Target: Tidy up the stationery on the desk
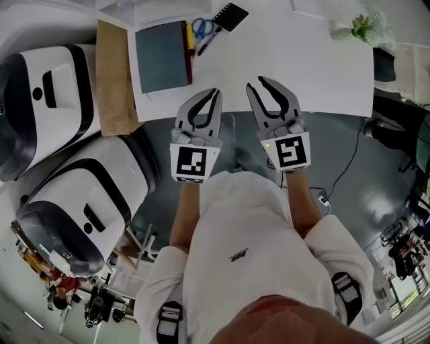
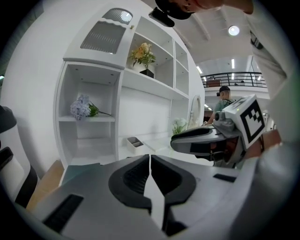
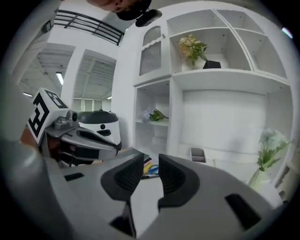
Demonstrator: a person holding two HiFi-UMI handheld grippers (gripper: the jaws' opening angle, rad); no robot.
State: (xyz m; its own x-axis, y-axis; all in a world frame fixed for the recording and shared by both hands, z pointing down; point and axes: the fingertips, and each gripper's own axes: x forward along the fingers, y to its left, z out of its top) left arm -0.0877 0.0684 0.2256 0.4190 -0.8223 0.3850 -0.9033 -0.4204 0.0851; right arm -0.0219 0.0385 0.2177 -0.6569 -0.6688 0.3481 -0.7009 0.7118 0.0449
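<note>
Two grippers hover side by side over the near edge of the white table [image 1: 302, 67], and neither touches anything. The left gripper [image 1: 215, 94] has its jaws pressed together with nothing between them. The right gripper [image 1: 256, 82] has its jaws a narrow gap apart, and that gap is empty too; only bare tabletop shows through it.

The stationery lies at the table's far left, well apart from both grippers. A grey-blue rectangular notebook [image 1: 162, 56] lies flat on a white sheet. Just right of it, touching its edge, are yellow pens [image 1: 190, 40]. A pair of blue-handled scissors [image 1: 201, 28] sits at their far end. A flat black rectangular object [image 1: 229, 16] lies tilted just right of the scissors; what it is cannot be made out.

A brown board [image 1: 114, 77] lies along the table's left edge, beside the notebook. Two white-and-black rounded machines [image 1: 47, 101] stand to the left of the table. A small green plant [image 1: 363, 27] stands at the table's far right.
</note>
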